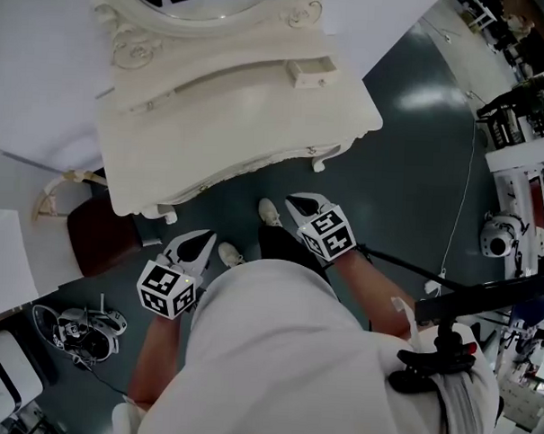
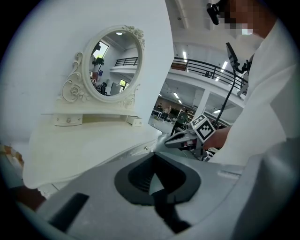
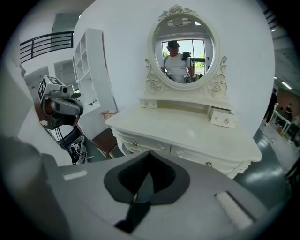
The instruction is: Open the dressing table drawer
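Note:
The white dressing table (image 1: 231, 120) with its oval mirror (image 3: 183, 47) stands ahead of me. Its front drawers (image 3: 187, 157) with small knobs are closed. A small upper drawer (image 1: 312, 72) on the right of the shelf, also seen at the small upper drawer (image 3: 222, 117), sticks out a little. My left gripper (image 1: 191, 249) is in the air short of the table's front edge, jaws together and holding nothing. My right gripper (image 1: 304, 208) is also off the table, near its right front leg, shut and empty. The left gripper view shows the table top (image 2: 89, 140) and the right gripper (image 2: 187, 136) beyond the left gripper (image 2: 153, 159).
A stool with a brown seat (image 1: 105, 234) stands left of the table. My two shoes (image 1: 270, 212) are on the dark floor just before it. Black and white gear (image 1: 83, 329) and a white box (image 1: 4, 380) lie at the lower left; racks and a cable (image 1: 461, 211) at the right.

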Motion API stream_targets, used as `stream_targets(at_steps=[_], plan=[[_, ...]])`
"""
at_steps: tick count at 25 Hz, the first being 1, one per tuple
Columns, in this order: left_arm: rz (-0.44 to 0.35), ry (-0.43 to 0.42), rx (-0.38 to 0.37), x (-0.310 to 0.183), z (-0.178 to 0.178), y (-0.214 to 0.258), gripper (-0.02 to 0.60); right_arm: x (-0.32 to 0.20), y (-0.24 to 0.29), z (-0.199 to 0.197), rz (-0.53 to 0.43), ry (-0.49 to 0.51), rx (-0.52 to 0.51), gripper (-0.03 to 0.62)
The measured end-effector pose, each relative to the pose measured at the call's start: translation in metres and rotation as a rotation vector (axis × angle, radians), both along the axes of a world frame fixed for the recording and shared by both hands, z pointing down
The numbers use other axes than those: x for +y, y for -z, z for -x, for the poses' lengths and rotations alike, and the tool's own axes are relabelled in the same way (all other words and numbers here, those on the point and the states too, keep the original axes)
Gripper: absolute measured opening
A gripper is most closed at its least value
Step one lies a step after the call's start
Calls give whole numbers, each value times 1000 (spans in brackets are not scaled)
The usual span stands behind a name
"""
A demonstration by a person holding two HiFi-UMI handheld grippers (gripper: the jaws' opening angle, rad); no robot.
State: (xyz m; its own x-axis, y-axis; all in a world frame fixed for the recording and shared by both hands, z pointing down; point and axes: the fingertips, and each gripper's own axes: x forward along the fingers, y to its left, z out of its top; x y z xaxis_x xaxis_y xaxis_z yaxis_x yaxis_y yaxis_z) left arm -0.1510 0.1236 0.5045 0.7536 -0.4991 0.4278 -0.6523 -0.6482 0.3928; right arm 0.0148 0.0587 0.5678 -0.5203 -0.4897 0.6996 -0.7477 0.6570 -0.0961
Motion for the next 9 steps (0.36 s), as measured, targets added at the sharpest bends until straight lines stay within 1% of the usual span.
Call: stream_targets(at_steps=[5,9], plan=[[-10,13,-16,8,-16,1,3,12,3,-15,-6,29,-5,-2],[2,33,-24,21,-38,1,3,21,10,-32,-19,50,-24,-2]])
